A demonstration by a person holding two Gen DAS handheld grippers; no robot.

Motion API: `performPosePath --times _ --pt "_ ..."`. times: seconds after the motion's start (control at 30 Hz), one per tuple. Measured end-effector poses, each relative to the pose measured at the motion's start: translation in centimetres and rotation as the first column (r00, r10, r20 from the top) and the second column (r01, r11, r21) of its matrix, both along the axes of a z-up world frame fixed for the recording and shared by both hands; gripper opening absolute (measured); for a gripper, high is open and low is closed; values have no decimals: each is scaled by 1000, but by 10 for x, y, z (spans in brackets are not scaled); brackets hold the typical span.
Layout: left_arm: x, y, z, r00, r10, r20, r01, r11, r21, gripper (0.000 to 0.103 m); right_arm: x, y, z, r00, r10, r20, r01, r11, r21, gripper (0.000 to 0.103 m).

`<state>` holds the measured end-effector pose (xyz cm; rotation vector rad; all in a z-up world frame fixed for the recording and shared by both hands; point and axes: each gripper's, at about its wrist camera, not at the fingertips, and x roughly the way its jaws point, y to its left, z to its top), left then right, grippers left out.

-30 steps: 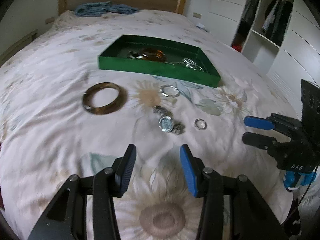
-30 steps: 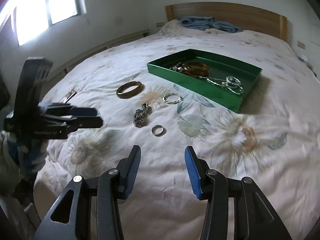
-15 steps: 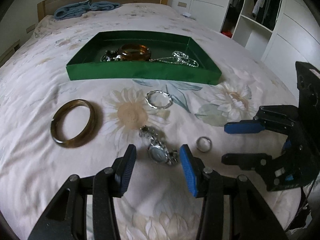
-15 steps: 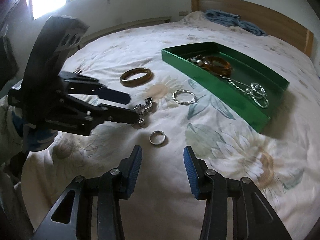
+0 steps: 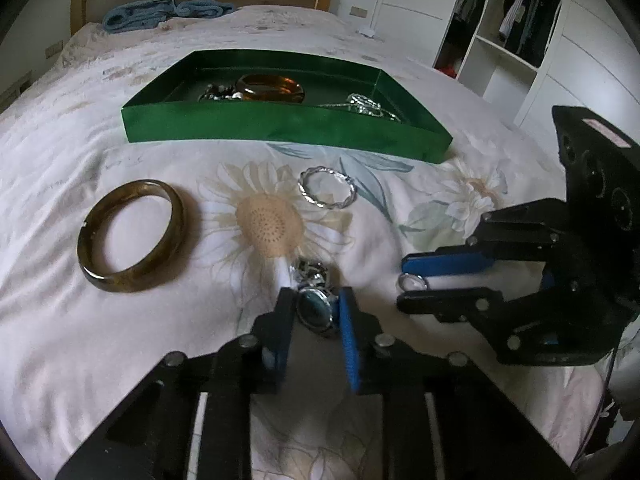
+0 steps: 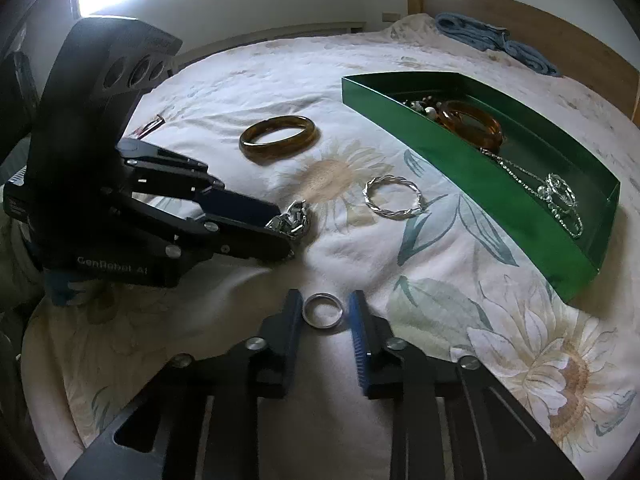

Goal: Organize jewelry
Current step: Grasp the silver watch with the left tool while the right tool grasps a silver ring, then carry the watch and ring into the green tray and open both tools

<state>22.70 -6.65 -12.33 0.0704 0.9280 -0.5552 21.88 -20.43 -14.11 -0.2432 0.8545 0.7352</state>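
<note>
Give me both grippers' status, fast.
Left gripper: jaws closing around the watch, pads at its sides.
Right gripper: jaws closing around the small silver ring, not yet clamped.

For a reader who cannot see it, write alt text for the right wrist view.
The right claw is closing around a small silver ring on a flowered bedspread. Left of it, the left claw is at a watch; a green tray of jewelry sits behind.

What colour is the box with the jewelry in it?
The box is green, clearest in the left wrist view.
</note>
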Motion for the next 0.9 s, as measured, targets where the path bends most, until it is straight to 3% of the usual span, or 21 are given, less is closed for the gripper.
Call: performPosePath --times 0.27,0.5,0.73,0.9 --pt "-7 1 9 1000 8 27 -8 1000 -4 19 -4 -5 7 1000 -10 20 9 1000 24 20" --pt "-1 7 35 998 33 46 -30 997 -68 19 -1 -13 26 997 -53 61 49 997 63 20" --pt "29 2 69 995 63 74 -53 989 -138 19 22 -31 54 981 -142 133 130 987 97 20" --pt "71 -18 87 993 86 85 -72 984 -163 19 60 -51 75 956 -241 169 219 966 138 20"
